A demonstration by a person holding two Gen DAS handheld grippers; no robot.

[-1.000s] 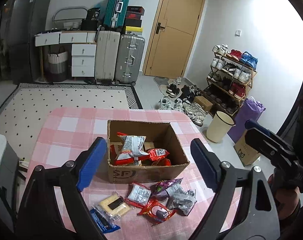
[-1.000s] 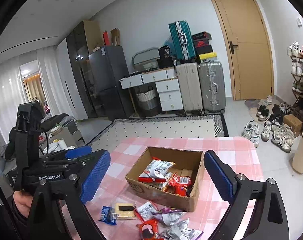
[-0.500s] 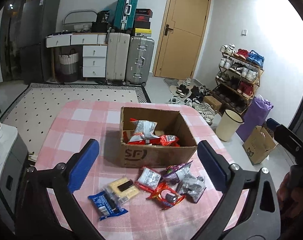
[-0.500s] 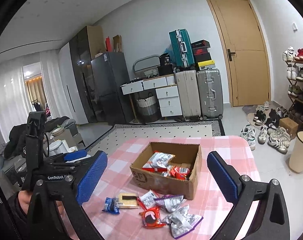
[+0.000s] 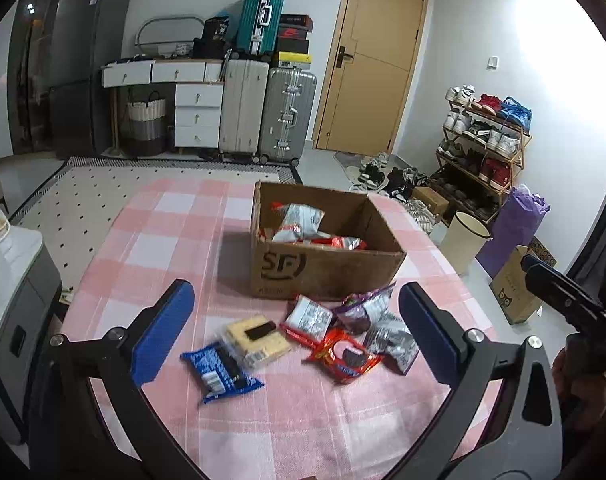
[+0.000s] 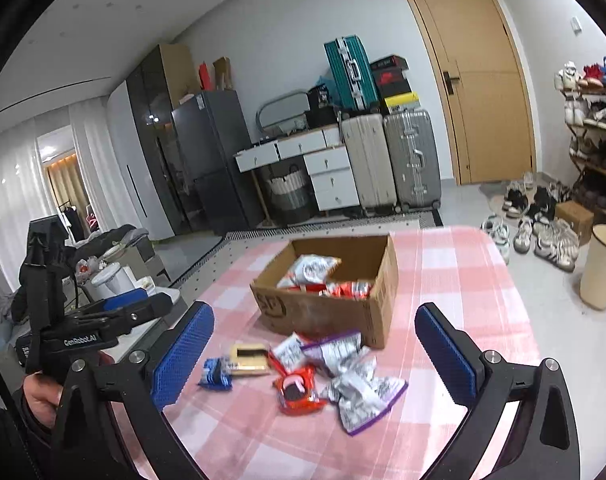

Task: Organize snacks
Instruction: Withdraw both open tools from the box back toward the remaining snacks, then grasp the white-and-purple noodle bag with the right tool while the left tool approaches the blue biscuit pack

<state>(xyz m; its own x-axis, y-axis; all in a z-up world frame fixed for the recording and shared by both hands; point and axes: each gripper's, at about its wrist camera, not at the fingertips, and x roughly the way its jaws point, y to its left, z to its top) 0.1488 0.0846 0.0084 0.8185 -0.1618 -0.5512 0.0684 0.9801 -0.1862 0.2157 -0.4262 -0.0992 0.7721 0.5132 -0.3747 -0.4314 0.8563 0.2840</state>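
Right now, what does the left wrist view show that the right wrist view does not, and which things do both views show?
Only the left wrist view shows the purple bag and the paper bag on the floor, and the right claw's body at its right edge.

Only the right wrist view shows the white curtains and the left claw from the side, empty.

Both show the cardboard box with snacks inside, the loose packets in front of it, such as the blue packet, the suitcases and the door.

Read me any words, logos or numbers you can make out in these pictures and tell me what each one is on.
"SF" on the front of the cardboard box.
"GenRobot.AI" on the body of the left gripper.
Print on the snack packets on the table, and on the shoe boxes, is too blurred to read.
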